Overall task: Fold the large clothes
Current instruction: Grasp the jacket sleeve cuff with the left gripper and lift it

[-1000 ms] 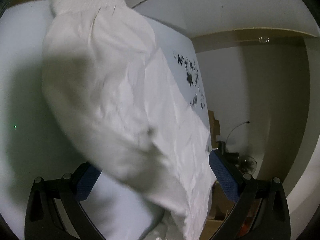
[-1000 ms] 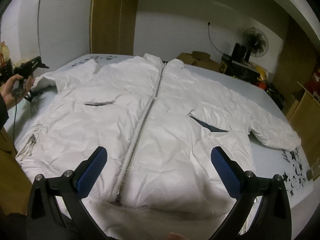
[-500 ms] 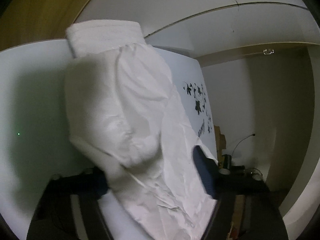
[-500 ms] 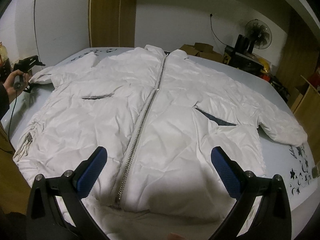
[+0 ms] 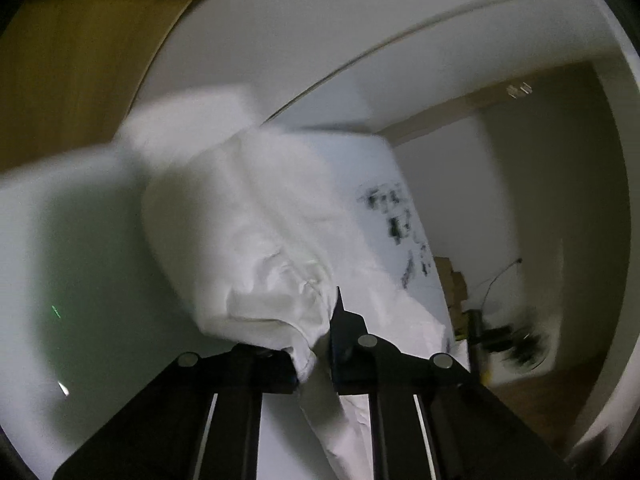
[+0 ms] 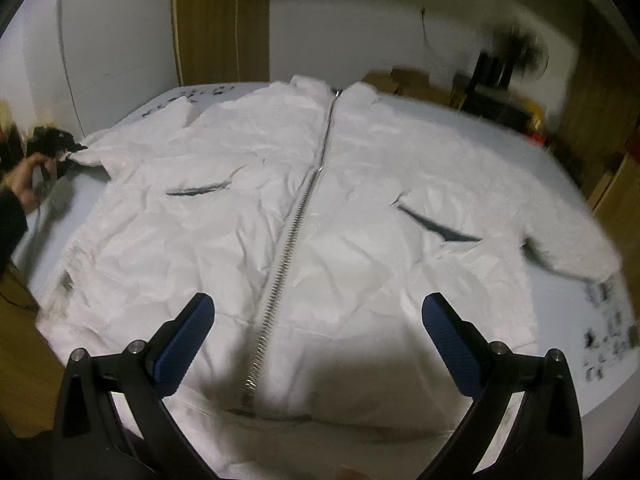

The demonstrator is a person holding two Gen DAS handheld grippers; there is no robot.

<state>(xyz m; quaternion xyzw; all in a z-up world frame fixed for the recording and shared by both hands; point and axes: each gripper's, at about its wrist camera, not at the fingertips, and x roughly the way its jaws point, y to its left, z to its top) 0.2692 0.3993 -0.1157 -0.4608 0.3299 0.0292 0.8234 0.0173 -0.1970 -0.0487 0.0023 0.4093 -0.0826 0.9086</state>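
A large white puffer jacket [image 6: 320, 216] lies face up and spread flat on a pale blue bed, its metal zipper [image 6: 294, 232] closed down the middle. My right gripper [image 6: 318, 340] is open and empty, hovering above the jacket's hem. My left gripper [image 5: 316, 352] is shut on the jacket's left sleeve [image 5: 256, 240], pinching a fold of the white fabric near the cuff. In the right wrist view that left gripper [image 6: 52, 144] and the hand holding it show at the far left, at the sleeve end. The other sleeve [image 6: 560, 236] lies stretched out to the right.
The bed sheet [image 6: 600, 360] has dark star prints near its right edge. A wooden door [image 6: 220, 20] and white walls stand behind the bed. A fan [image 6: 516, 56], cardboard boxes [image 6: 404, 80] and wooden furniture [image 6: 616, 184] sit at the far right.
My left gripper went from open around the sleeve to shut on it. My right gripper has tilted and moved a little closer over the jacket's hem, still open.
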